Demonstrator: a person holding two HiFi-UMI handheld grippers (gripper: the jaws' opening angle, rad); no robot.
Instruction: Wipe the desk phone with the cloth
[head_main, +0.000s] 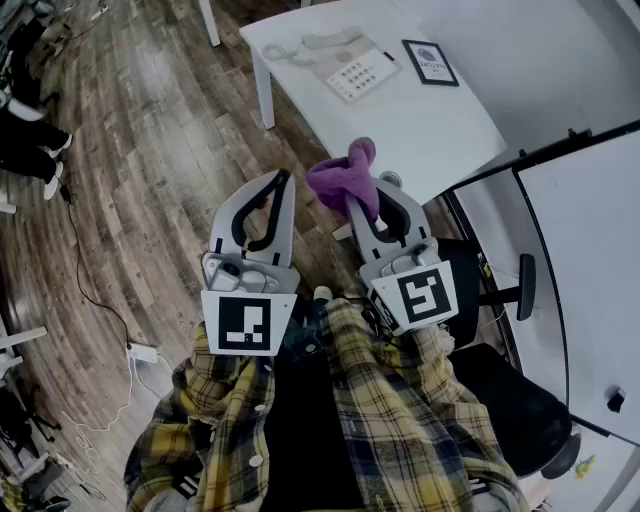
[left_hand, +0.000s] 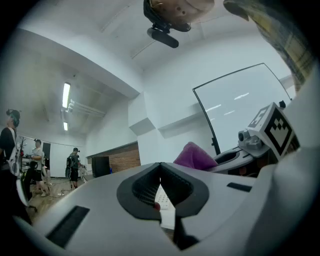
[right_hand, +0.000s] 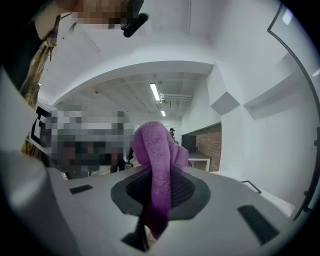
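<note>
A white desk phone (head_main: 355, 68) lies on the white table (head_main: 440, 120) at the top of the head view, well ahead of both grippers. My right gripper (head_main: 366, 196) is held close to my body, shut on a purple cloth (head_main: 345, 177) that bunches up above its tips. In the right gripper view the purple cloth (right_hand: 159, 167) hangs pinched between the dark pads (right_hand: 186, 190). My left gripper (head_main: 283, 182) is beside it, shut and holding nothing. The left gripper view shows the closed pads (left_hand: 145, 187) and the cloth (left_hand: 195, 156) to the right.
A framed card (head_main: 430, 62) stands on the table right of the phone. A whiteboard (head_main: 590, 290) and a black office chair (head_main: 505, 400) are at my right. A cable and power strip (head_main: 140, 352) lie on the wooden floor. People (left_hand: 75, 165) stand far off.
</note>
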